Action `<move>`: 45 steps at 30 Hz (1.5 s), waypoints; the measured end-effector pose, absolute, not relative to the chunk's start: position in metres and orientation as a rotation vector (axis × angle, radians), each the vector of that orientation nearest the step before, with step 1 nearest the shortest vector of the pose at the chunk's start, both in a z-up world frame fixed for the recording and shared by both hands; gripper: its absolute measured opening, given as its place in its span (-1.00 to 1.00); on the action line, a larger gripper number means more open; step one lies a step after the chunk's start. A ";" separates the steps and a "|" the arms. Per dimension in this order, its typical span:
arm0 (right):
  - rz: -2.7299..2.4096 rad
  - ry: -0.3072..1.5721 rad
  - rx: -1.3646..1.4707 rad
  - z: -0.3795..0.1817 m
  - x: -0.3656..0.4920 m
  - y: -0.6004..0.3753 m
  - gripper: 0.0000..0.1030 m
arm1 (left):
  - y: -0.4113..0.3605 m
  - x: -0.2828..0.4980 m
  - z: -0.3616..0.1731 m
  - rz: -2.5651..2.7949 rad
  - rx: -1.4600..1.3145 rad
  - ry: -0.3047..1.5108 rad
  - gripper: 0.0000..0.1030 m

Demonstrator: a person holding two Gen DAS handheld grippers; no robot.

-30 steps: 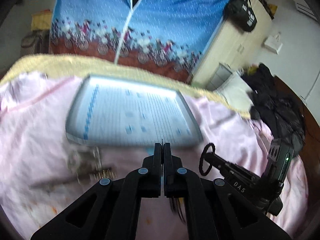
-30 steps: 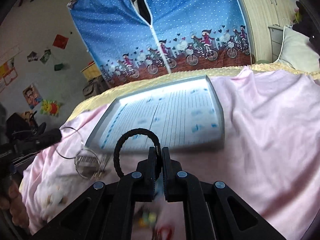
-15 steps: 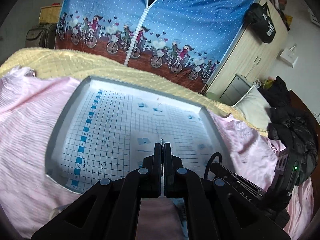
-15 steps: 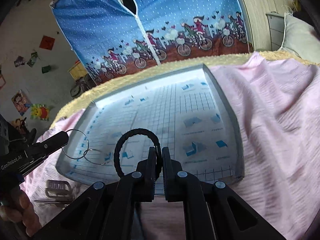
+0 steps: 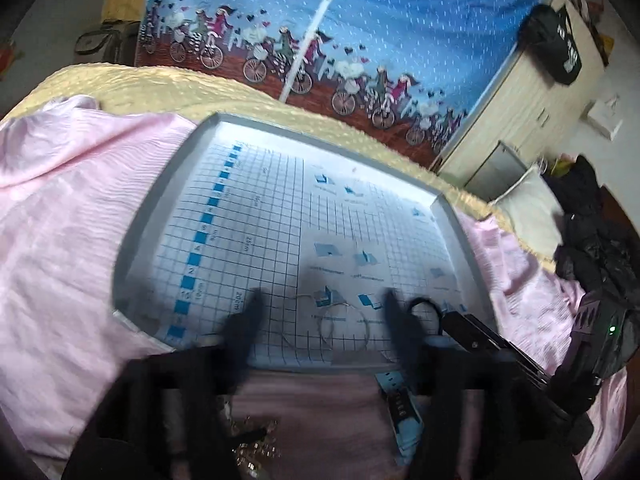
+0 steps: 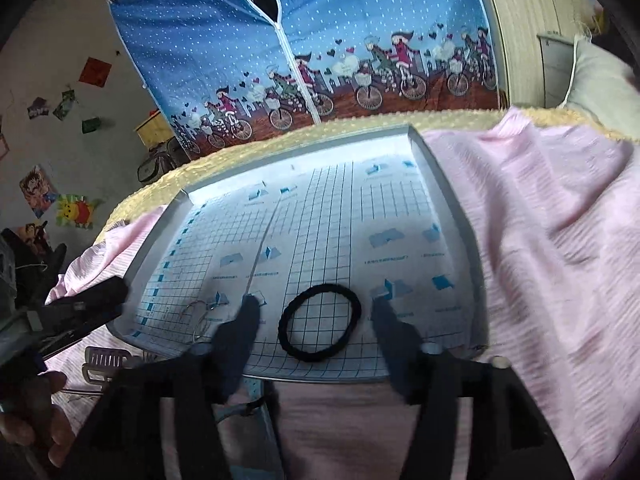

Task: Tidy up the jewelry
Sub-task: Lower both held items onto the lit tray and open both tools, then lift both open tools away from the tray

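One black ring [image 6: 320, 323] and two wire hoops [image 5: 345, 327] lie in one tray [image 6: 460, 216].

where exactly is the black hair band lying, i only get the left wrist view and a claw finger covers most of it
Observer: The right wrist view shows the black hair band whole, lying flat on the tray floor near the front rim.
Operator: is the right claw holding it
Observer: No. The right claw is open, with one finger on each side of the band and neither touching it.
Operator: anything outside the tray that i can't see
Observer: A silver comb-like clip lies on the pink sheet, just off the tray's front left corner.
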State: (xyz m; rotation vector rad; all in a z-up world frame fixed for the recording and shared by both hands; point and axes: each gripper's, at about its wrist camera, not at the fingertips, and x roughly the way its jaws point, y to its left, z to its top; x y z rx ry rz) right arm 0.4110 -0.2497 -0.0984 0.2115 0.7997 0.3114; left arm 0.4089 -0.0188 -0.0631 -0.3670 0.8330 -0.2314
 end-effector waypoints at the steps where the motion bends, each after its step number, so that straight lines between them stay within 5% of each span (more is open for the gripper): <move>1: 0.312 0.793 0.207 -0.096 0.410 -0.250 0.33 | -0.016 0.405 -0.059 -0.228 -0.376 0.826 0.62; 4: 0.313 0.750 0.192 -0.082 0.397 -0.254 0.69 | -0.008 0.386 -0.044 -0.213 -0.386 0.779 0.92; 7: 0.315 0.681 0.181 -0.064 0.374 -0.260 1.00 | -0.006 0.360 -0.025 -0.195 -0.358 0.710 0.97; 15: 0.328 0.531 0.095 -0.016 0.301 -0.260 1.00 | -0.016 0.281 0.011 -0.199 -0.256 0.542 0.97; 28: 0.312 0.465 0.038 0.000 0.178 -0.260 1.00 | -0.029 0.172 0.014 -0.161 -0.196 0.531 0.97; 45: 0.174 0.829 0.338 -0.053 0.182 -0.306 1.00 | -0.035 0.139 -0.027 -0.296 -0.209 0.697 0.96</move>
